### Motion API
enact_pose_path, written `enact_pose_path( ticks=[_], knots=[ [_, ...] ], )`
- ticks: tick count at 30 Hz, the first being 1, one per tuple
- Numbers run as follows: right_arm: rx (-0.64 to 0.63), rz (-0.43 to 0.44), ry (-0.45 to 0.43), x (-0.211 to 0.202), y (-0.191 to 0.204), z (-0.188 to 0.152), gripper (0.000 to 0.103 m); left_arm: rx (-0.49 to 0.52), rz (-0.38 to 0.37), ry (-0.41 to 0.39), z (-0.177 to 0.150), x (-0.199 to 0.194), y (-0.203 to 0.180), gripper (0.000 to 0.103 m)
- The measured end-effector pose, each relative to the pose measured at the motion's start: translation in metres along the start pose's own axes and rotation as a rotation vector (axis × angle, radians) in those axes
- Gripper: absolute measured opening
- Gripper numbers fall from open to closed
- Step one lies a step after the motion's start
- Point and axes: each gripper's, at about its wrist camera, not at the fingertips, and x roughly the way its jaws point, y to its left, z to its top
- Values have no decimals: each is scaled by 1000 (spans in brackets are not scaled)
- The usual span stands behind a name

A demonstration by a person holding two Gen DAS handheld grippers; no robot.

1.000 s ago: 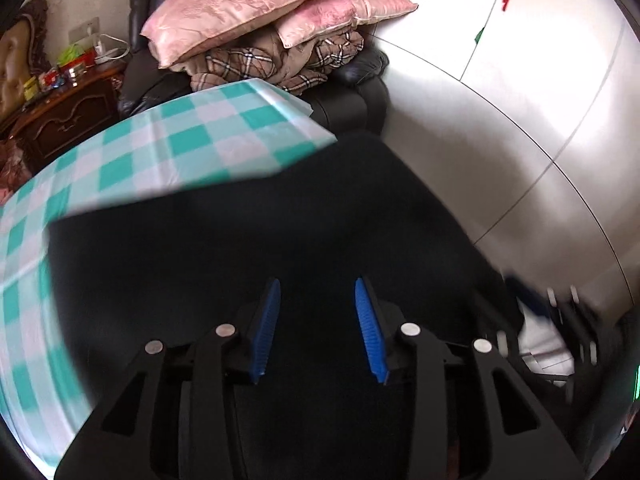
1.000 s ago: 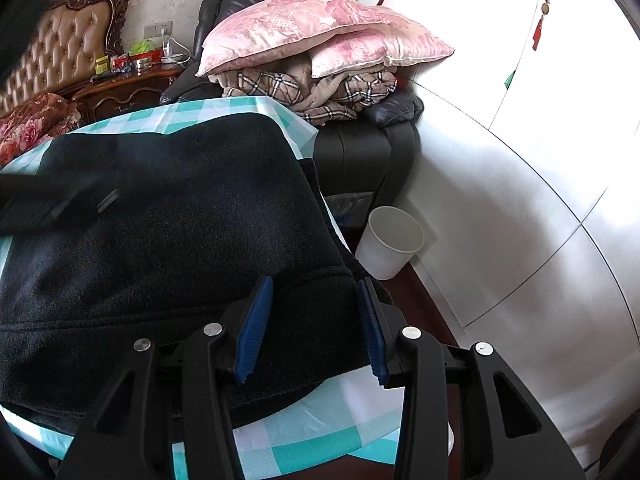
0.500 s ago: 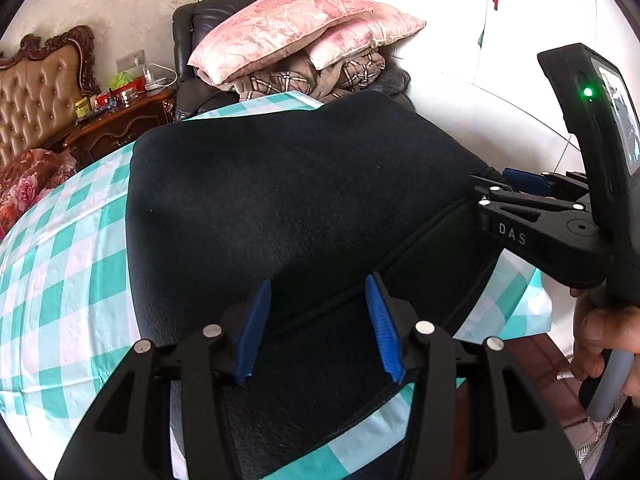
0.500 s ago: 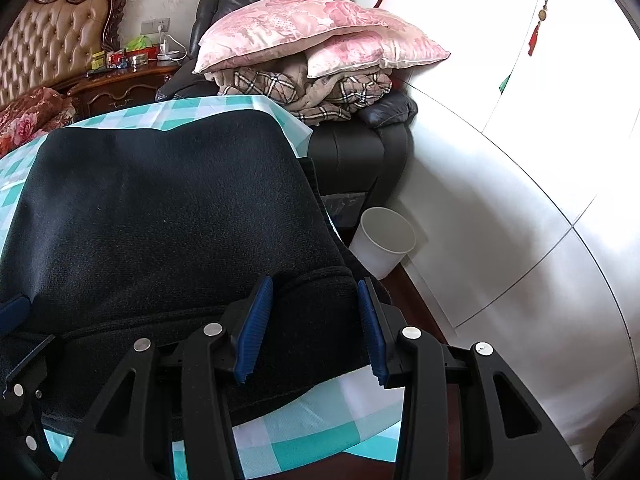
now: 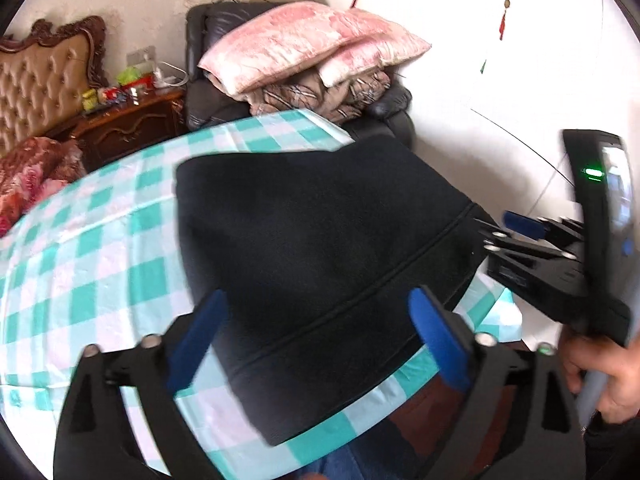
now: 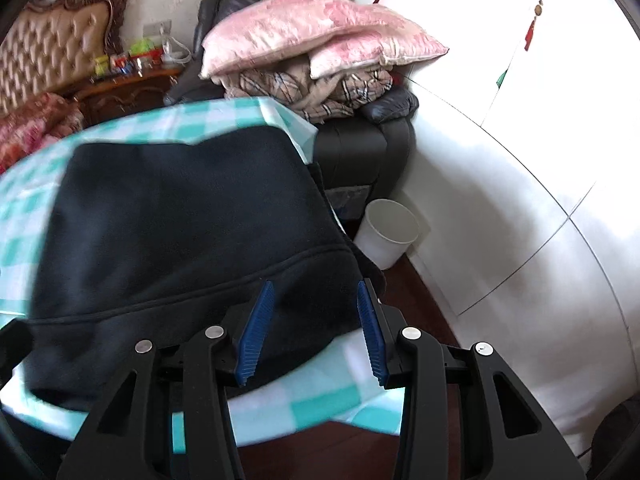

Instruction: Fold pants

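Note:
The black pants point(image 5: 320, 240) lie folded in a thick flat pile on the teal-and-white checked tablecloth point(image 5: 100, 248), near the table's right corner, waistband seam toward me. My left gripper point(image 5: 320, 332) is wide open and empty, just above the near edge of the pile. My right gripper point(image 6: 316, 328) is open and empty, hovering over the pile's near right corner point(image 6: 192, 240). The right gripper also shows in the left wrist view point(image 5: 560, 256), beside the pile's right edge.
A white bin point(image 6: 386, 238) stands on the floor right of the table. A black armchair with pink pillows point(image 6: 316, 36) and folded blankets is behind. A wooden nightstand point(image 5: 128, 120) and bed headboard are at back left. White wardrobe doors point(image 6: 520, 160) fill the right.
My left gripper has opened wider and pulled back toward the near edge, so more tablecloth shows. The right gripper has lifted slightly off the pants.

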Motion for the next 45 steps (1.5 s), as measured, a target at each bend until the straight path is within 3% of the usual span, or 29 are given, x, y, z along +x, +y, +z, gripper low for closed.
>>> enact_pose_path(
  ticks=[1, 2, 3, 8, 11, 23, 45],
  knots=[
    [15, 10, -13, -13, -2, 0, 56, -11, 5, -8, 1, -7, 2, 101],
    [33, 12, -24, -25, -4, 0, 88, -17, 9, -19, 1, -13, 3, 101],
    [48, 10, -49, -38, -7, -1, 96, -20, 13, -32, 1, -18, 4, 101],
    [64, 13, -92, -75, -9, -3, 96, -89, -29, -38, 7, -33, 6, 101],
    [77, 29, -87, -80, -13, -5, 96, -89, -5, -47, 9, -39, 2, 101],
    [73, 58, -82, -77, -12, -2, 96, -87, 34, -33, 12, -35, 0, 101],
    [74, 61, -75, -72, -13, -4, 96, -74, 26, -24, 9, -32, -6, 101]
  ],
)
